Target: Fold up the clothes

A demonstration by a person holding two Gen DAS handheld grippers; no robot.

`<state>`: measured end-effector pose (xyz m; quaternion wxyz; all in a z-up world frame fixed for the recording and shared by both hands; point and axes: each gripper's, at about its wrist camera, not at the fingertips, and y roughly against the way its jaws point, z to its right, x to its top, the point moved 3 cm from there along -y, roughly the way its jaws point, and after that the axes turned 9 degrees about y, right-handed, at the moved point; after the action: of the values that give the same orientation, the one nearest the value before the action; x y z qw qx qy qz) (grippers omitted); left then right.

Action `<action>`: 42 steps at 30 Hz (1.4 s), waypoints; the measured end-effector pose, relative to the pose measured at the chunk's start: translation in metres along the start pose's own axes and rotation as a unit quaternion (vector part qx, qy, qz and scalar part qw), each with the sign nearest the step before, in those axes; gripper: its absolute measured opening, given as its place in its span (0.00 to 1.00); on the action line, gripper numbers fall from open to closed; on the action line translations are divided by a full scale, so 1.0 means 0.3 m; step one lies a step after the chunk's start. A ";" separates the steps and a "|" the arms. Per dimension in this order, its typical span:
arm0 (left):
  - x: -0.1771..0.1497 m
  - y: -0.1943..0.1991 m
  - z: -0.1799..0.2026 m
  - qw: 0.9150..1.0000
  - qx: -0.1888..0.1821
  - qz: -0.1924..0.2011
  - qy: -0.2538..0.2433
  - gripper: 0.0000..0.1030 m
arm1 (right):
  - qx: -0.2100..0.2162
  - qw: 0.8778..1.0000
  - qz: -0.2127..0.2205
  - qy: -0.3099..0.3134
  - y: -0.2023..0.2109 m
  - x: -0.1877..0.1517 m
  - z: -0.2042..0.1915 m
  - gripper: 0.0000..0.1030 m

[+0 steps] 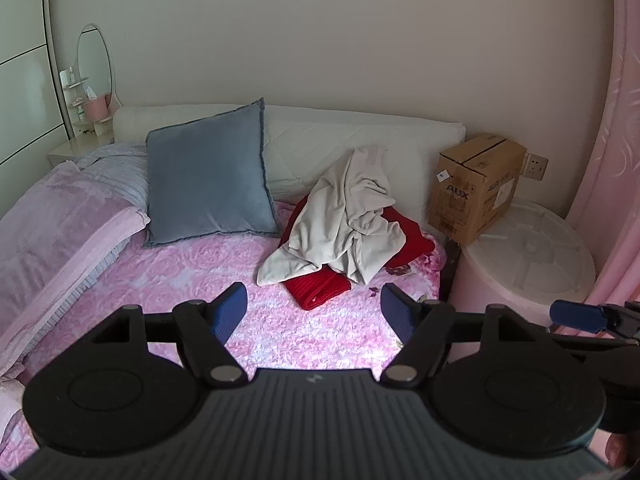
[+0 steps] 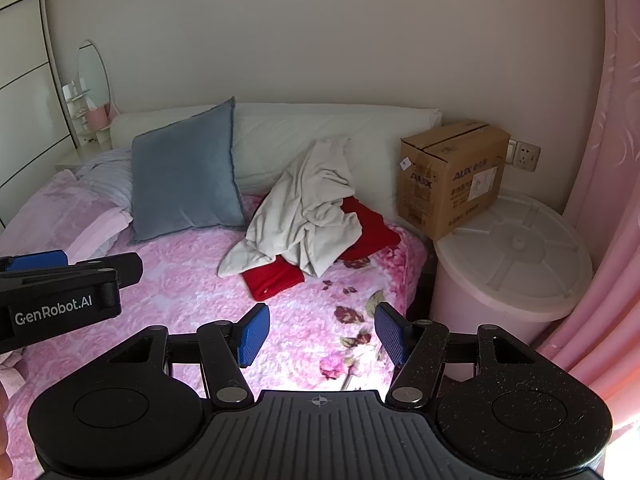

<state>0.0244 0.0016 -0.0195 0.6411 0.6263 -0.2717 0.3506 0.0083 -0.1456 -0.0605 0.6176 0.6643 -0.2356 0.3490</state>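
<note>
While both grippers hang over the pink floral bedspread (image 2: 192, 280) with nothing between their blue pads, I log the clothes as lying loose: a crumpled off-white garment (image 1: 344, 216) slumps against the white headboard cushion (image 1: 360, 140), draped over a red knit garment (image 1: 320, 290) whose near end looks flat and doubled, the rest hidden under the white one. Both lie just right of the grey-blue pillow (image 1: 208, 184).

Left gripper (image 1: 314, 314): jaws spread wide, empty, aimed at the heap from the foot side of it. Right gripper (image 2: 322, 334): jaws also wide, empty, likewise short of the heap. My guess is that they are held apart and level so either can take a hem.

Containers: cardboard AUX box (image 2: 452, 176), taped shut, contents unseen, sits on a round white lidded tub (image 2: 516, 252) right of the bed; lid on, contents unseen.

White garment is plainly unfolded; the red one I cannot judge.
</note>
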 end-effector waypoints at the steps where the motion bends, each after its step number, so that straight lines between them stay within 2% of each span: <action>1: -0.001 -0.003 -0.002 1.000 0.000 -0.001 0.000 0.69 | 0.000 1.000 0.000 0.000 0.000 -0.001 0.002 0.60; 14: -0.003 -0.031 -0.016 1.000 -0.003 -0.011 -0.001 0.69 | -0.002 1.000 -0.002 -0.005 -0.014 0.019 0.030 0.60; 42: 0.038 -0.068 -0.082 1.000 -0.019 -0.011 -0.001 0.69 | -0.021 1.000 0.013 -0.005 -0.039 0.076 -0.021 0.60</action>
<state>0.0452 0.0280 -0.0246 0.6567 0.6169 -0.2719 0.3379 0.0307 -0.1352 -0.0511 0.6259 0.6498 -0.2546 0.3482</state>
